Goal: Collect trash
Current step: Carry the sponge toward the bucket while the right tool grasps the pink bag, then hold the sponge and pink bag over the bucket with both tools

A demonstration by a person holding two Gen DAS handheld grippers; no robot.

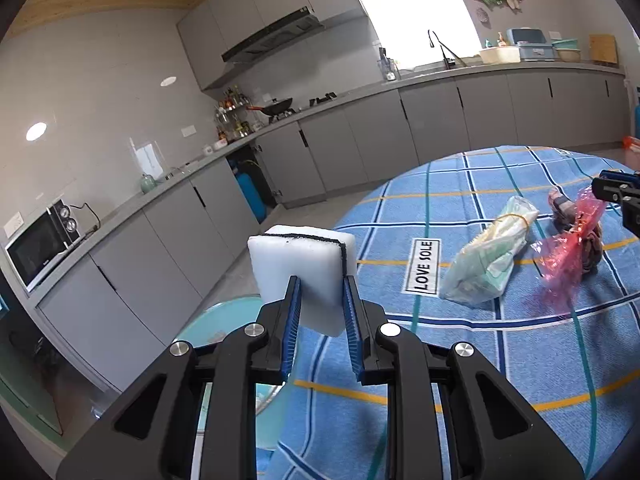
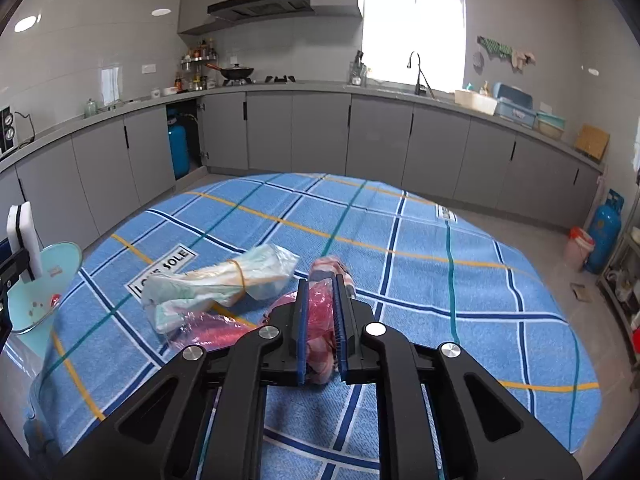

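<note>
My left gripper (image 1: 321,280) is shut on a white foam block (image 1: 300,260) with a dark seam, held upright past the table's left edge. Below it stands a pale teal bin (image 1: 224,316). My right gripper (image 2: 321,282) is shut on a crumpled pink plastic wrapper (image 2: 320,312) with patterned stuff inside, low over the blue checked tablecloth (image 2: 440,280). In the left wrist view the same wrapper (image 1: 568,256) hangs from the right gripper (image 1: 616,196) at the far right. A pale green plastic bag bundle (image 2: 224,280) tied with a rubber band lies just left of it.
The teal bin (image 2: 40,280) stands off the table's left edge with small bits inside. A "LOVE SOLE" label (image 1: 425,266) is sewn on the cloth. Grey kitchen cabinets (image 2: 320,128) run behind, and a blue gas cylinder (image 2: 604,236) stands at the right.
</note>
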